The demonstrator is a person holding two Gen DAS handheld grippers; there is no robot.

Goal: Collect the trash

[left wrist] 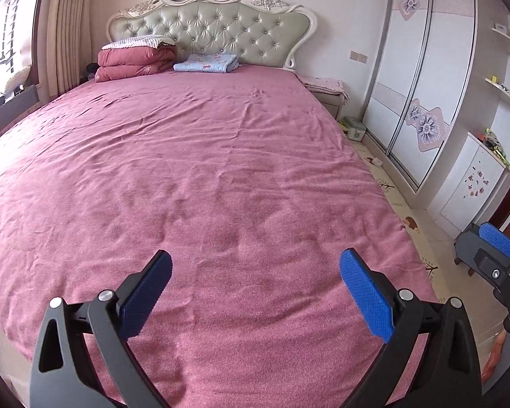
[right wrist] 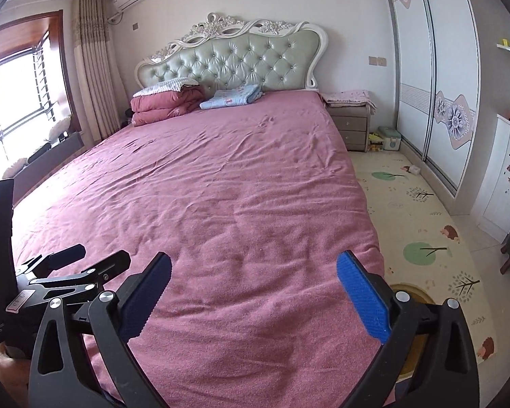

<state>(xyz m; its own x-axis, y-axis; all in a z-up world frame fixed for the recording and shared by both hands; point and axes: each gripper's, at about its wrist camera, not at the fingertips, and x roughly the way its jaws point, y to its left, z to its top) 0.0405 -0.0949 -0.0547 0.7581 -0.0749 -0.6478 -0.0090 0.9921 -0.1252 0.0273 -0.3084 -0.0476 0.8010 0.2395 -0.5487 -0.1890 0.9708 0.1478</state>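
The only candidate for trash I can pick out is a small white scrap [right wrist: 414, 169] on the floor mat [right wrist: 425, 210], lying close to the sliding wardrobe [right wrist: 442, 68] and past the far right corner of the bed [right wrist: 221, 187]; in the left wrist view it shows as a pale speck [left wrist: 376, 161] at the same spot. It is too small for me to say what it is, and I judge it to be trash only because nothing else loose lies about. The pink bedspread itself carries no litter that I can see, just a folded quilt [right wrist: 166, 102] and a blue blanket [right wrist: 233, 96] by the headboard.

My right hand-held gripper [right wrist: 253, 297] hangs over the foot of the bed, jaws spread wide and holding nothing. My left hand-held gripper [left wrist: 255, 294] is likewise released and empty, beside it over the same bedspread. The scrap sits well apart from both, ahead and to the right of the right one.

To do this step well, I would carry the right side round the bed corner, come low over the mat, keep the jaws wide, and straddle the scrap before closing, since a light scrap may skid away if nudged.
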